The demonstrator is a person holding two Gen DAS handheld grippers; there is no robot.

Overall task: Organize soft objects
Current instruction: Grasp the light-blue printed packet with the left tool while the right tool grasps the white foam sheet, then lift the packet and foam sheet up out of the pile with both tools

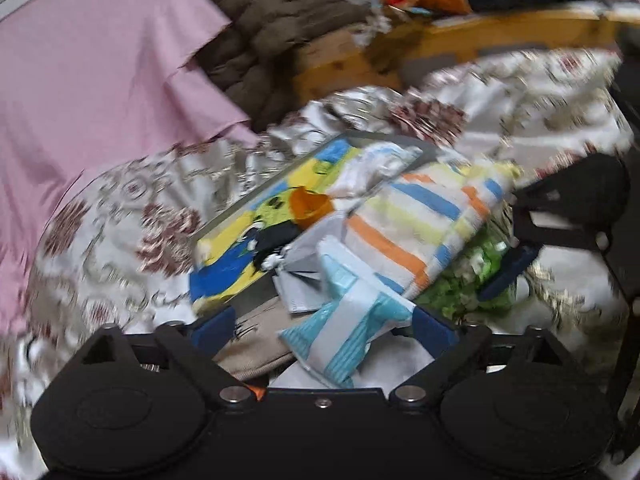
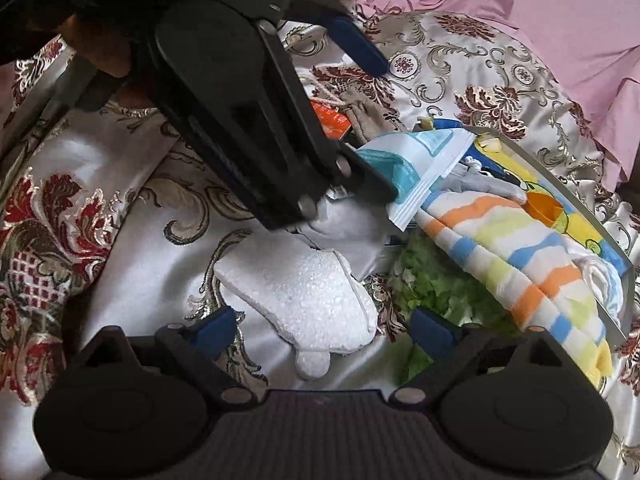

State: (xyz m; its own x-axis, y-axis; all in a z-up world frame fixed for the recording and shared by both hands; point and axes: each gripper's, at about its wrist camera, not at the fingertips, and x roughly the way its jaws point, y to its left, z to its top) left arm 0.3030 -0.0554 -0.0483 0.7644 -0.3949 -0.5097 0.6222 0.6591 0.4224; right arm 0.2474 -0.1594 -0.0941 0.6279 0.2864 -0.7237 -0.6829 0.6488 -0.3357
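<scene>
My left-hand view is smeared by blur, so the far clutter on the wooden bed frame (image 1: 480, 36) is hard to name. My left claw (image 1: 324, 330) stands open, a teal-and-white packet (image 1: 348, 332) lying between its blue pads without being pressed. My right claw (image 2: 324, 332) is open too, poised over a white foam piece (image 2: 304, 300) on the patterned bedspread (image 2: 120, 240); nothing is gripped.

A shallow grey-rimmed tray (image 2: 624, 280) sits on the bed, its near part buried. In it lie a yellow-and-blue cartoon cloth (image 1: 240, 248) and a striped towel (image 2: 520, 264) that spills over the rim. Something green and leafy (image 2: 440, 288) lies beside the towel; I cannot tell what it is. Grey fabric (image 1: 304, 264) and a tan piece (image 1: 256, 340) are half covered in the heap.

Only the right view shows the foam, an orange packet (image 2: 330, 120) and my left claw from outside, its body hiding much of the pile. Only the left view shows the brown quilted cloth (image 1: 272, 28). Pink sheet (image 1: 80, 100) fills the far left, cut off by the edge.
</scene>
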